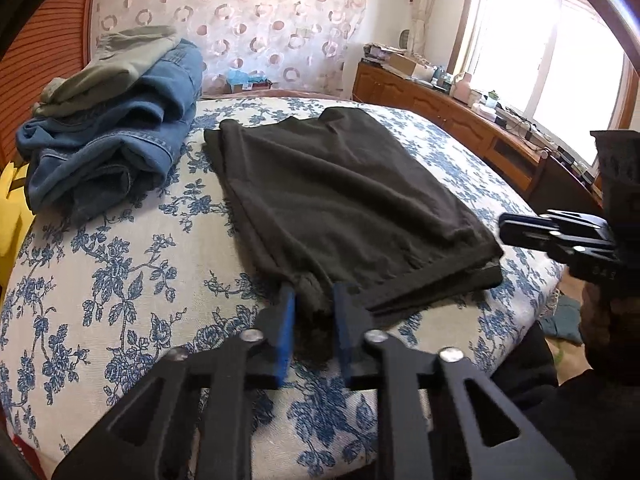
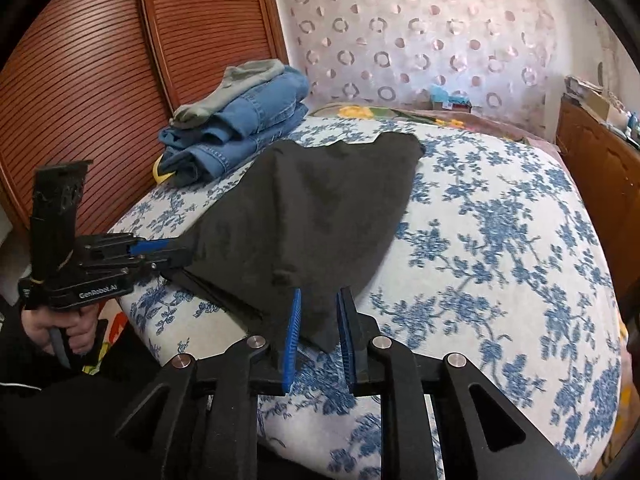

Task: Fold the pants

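Pants [image 1: 340,200], dark, folded flat on floral bedspread [image 1: 100,280]. Near hem corner sits betw left gripper [image 1: 314,300] jaws, part-spread, pads touching cloth. Other near corner betw right gripper [image 2: 318,304] jaws, likewise part-spread. Jeans pile [image 1: 116,140] beyond, left of jaws.

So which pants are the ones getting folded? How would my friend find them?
Look at the bed with the blue-flowered cover. In its middle lie the dark pants, spread flat, both grippers at their near edge. The blue jeans and the grey-green garment sit piled to the left, by the wooden doors.
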Available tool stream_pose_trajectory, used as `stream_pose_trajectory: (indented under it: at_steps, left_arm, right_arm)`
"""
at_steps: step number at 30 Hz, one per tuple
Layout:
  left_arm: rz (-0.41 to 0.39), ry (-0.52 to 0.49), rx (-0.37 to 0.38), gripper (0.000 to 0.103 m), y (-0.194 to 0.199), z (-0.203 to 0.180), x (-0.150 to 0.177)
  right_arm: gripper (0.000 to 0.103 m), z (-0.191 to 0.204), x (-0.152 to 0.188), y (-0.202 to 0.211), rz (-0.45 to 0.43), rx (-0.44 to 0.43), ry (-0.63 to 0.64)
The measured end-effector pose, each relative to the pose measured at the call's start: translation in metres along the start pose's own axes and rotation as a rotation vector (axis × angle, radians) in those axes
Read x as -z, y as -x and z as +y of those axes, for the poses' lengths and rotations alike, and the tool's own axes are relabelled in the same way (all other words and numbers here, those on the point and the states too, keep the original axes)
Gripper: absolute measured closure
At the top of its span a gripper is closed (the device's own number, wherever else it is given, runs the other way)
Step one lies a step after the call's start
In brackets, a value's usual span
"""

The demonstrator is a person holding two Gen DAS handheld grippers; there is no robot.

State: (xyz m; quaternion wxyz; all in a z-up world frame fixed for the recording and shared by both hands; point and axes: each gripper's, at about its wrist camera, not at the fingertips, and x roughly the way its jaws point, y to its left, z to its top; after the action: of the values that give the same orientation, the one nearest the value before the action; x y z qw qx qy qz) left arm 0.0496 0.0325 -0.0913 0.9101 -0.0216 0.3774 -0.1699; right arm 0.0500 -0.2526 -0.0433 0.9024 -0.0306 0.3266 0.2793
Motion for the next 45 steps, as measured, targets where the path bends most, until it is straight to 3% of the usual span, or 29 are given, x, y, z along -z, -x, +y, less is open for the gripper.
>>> stream_pose_trajectory:
  at_steps: [6,16,19,23,25,27,37,45]
  left_arm:
    - [0.005,-0.018,0.002,0.092,0.018,-0.006,0.005]
    - [0.032,0.004,-0.021,0.091,0.017,-0.001,0.014]
    - [0.027,0.006,-0.042,0.082,0.018,0.0,0.01]
    - [0.013,0.006,-0.079,0.054,0.018,0.003,0.007]
    - [0.011,0.012,-0.08,0.048,0.018,0.005,0.006]
    - [0.008,0.016,-0.075,0.035,0.017,0.006,0.006]
    - [0.016,0.033,-0.09,0.033,0.012,0.007,0.008]
    - [0.027,0.037,-0.094,0.033,0.007,0.009,0.01]
  right_arm:
    - [0.084,0.0,-0.003,-0.014,0.02,0.001,-0.001]
    - [0.083,0.005,-0.005,-0.016,0.022,-0.015,0.01]
    - [0.083,0.005,-0.004,-0.018,0.032,-0.017,0.012]
    - [0.078,0.005,-0.003,-0.021,0.044,-0.015,0.012]
    - [0.077,0.005,-0.002,-0.022,0.048,-0.016,0.012]
    - [0.074,0.005,-0.001,-0.022,0.051,-0.014,0.009]
    - [0.071,0.009,0.012,-0.014,0.073,-0.012,0.027]
    - [0.071,0.009,0.003,-0.018,0.053,0.025,0.022]
